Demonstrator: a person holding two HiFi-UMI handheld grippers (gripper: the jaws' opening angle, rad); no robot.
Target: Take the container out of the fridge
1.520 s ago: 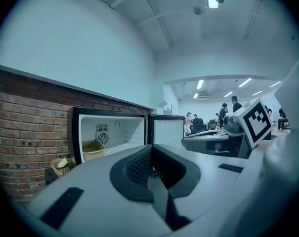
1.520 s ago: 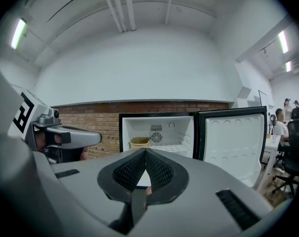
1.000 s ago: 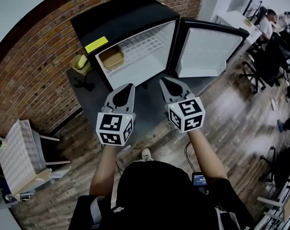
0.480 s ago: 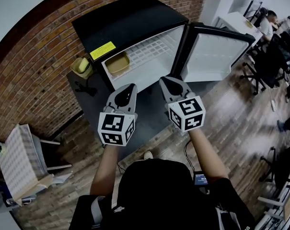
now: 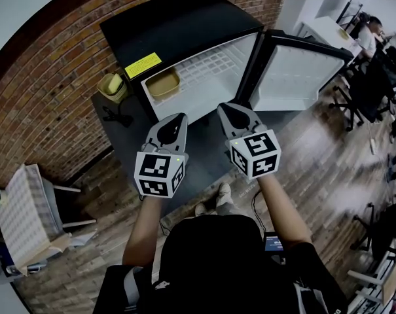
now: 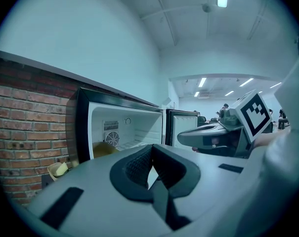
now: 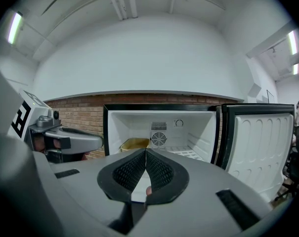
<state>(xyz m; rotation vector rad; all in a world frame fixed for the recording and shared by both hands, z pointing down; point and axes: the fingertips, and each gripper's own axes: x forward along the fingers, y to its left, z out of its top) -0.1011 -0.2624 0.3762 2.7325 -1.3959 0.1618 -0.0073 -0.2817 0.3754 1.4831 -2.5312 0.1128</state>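
Note:
A black mini fridge (image 5: 178,28) stands open against the brick wall, its door (image 5: 296,74) swung out to the right. A yellowish container (image 5: 163,84) sits at the left of the white wire shelf inside; it also shows in the left gripper view (image 6: 104,149) and the right gripper view (image 7: 134,143). My left gripper (image 5: 178,118) and right gripper (image 5: 225,108) hover side by side in front of the fridge opening, short of it, both pointing at it. Both are shut with nothing between the jaws, which meet at the tips (image 6: 151,154) (image 7: 145,152).
A small yellow bin (image 5: 111,86) stands on the floor left of the fridge. A dark mat (image 5: 204,152) lies in front of it. A white rack on a stand (image 5: 24,208) is at far left. Desks, office chairs (image 5: 364,90) and seated people fill the right.
The fridge has drawn a little nearer and shifted right in the head view as the person steps forward. Both grippers keep the same pose and stay shut.

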